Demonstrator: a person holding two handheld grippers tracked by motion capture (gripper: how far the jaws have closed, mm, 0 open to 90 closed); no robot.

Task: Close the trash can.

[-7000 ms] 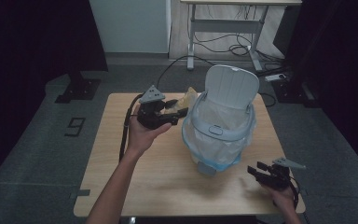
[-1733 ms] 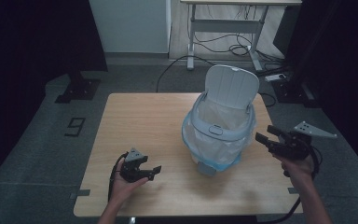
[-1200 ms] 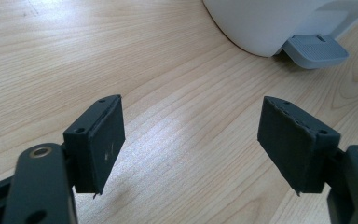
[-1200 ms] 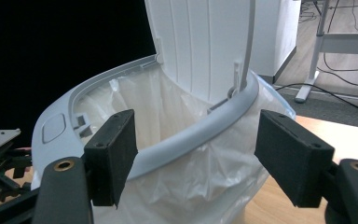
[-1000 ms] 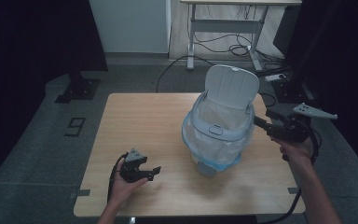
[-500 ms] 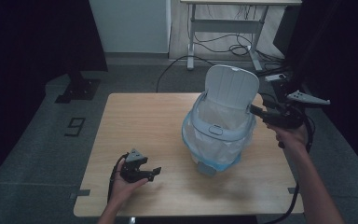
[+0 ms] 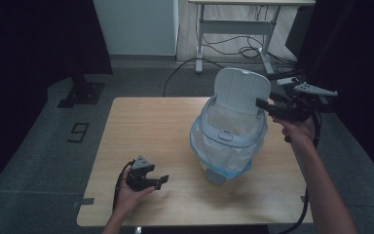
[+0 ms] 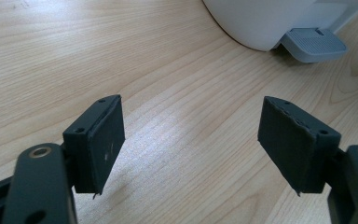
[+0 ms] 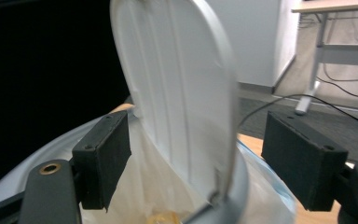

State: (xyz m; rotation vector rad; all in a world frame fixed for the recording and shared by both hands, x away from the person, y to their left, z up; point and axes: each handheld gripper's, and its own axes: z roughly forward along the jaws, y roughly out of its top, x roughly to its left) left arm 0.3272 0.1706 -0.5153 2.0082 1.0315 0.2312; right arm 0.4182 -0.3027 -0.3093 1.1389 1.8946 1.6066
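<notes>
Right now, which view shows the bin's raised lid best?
The right gripper view: the lid stands upright, close between that gripper's open jaws, ribs visible. The high view shows the whole lid, small. The left gripper view shows the bin's base and pedal.

One bin (image 7: 228, 141) stands on one table (image 7: 146, 126), with one raised lid (image 9: 182, 93) between the right gripper's (image 7: 263, 105) jaws, one liner bag (image 9: 144, 182) below them, and one pedal (image 8: 313, 44) beyond the left gripper's (image 8: 191, 140) jaws. Two grippers.
</notes>
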